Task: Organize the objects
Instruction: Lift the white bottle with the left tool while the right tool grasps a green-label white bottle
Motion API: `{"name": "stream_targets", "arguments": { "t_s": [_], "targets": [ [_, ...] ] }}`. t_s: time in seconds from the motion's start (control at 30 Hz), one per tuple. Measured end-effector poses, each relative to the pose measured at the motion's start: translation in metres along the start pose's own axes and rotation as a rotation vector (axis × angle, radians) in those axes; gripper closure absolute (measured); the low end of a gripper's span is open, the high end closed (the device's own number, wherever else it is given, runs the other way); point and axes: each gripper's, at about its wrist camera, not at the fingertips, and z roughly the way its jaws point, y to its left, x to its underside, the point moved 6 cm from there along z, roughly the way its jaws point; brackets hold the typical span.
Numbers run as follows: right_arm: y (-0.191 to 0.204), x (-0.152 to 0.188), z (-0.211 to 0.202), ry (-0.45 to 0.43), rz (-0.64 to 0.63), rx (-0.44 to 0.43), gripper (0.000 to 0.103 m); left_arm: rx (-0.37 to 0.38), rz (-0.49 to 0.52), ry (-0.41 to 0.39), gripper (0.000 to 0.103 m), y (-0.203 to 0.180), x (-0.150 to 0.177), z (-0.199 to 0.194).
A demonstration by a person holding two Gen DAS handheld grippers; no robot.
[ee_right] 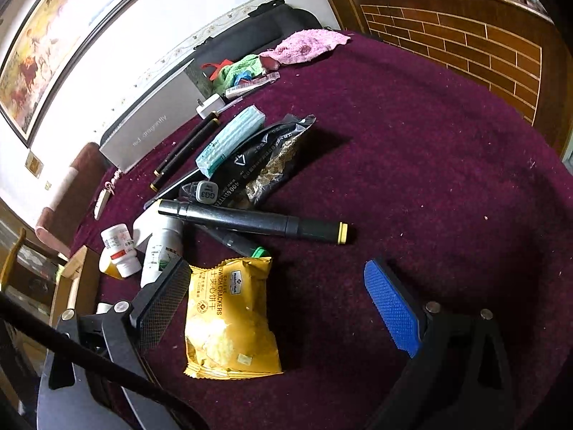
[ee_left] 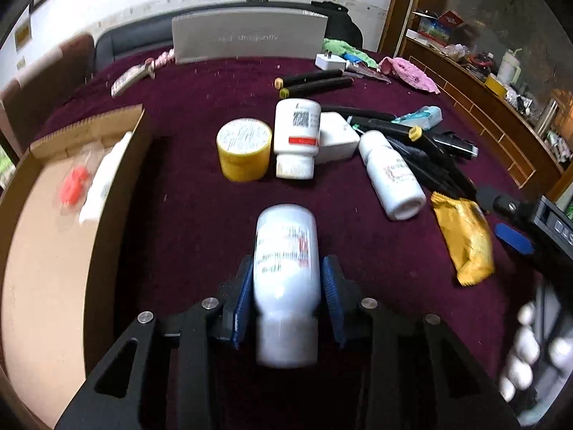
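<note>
My left gripper (ee_left: 286, 268) is shut on a white pill bottle (ee_left: 286, 279), held above the maroon tablecloth (ee_left: 200, 236) with its cap toward the camera. A cardboard box (ee_left: 43, 251) at the left holds a white bottle (ee_left: 104, 179) and an orange item (ee_left: 73, 186). My right gripper (ee_right: 275, 279) is open over a yellow cracker packet (ee_right: 229, 319), its fingers on either side of the packet's upper half. Two more white bottles (ee_left: 297, 139) (ee_left: 392, 175) and a yellow-lidded jar (ee_left: 244, 148) lie on the cloth.
Black markers (ee_right: 250, 220), a black snack bag (ee_right: 265, 154), a teal packet (ee_right: 231, 139), a white charger (ee_left: 327, 61), green and pink cloths (ee_left: 408, 71) and a grey box (ee_left: 249, 37) are spread across the table. A wooden cabinet (ee_left: 483, 100) stands at the right.
</note>
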Motion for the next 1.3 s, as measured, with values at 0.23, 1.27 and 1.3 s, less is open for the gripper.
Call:
{"name": "stream_targets", "arguments": {
  "t_s": [0.23,1.27,1.3],
  "targets": [
    [0.018,-0.005,-0.019,-0.041,-0.082,-0.003,0.009,0.08,-0.089,-0.058,0.074,0.016,0.004,-0.017],
    [0.1,0.003,0.05,0.339,-0.167,-0.006,0.071,0.175,-0.2,-0.174,0.074,0.08,0.035,-0.096],
    [0.098,0.006,0.046,0.341,-0.156,-0.025,0.071,0.169,-0.197,-0.175,0.074,0.078,0.036,-0.097]
  ]
}}
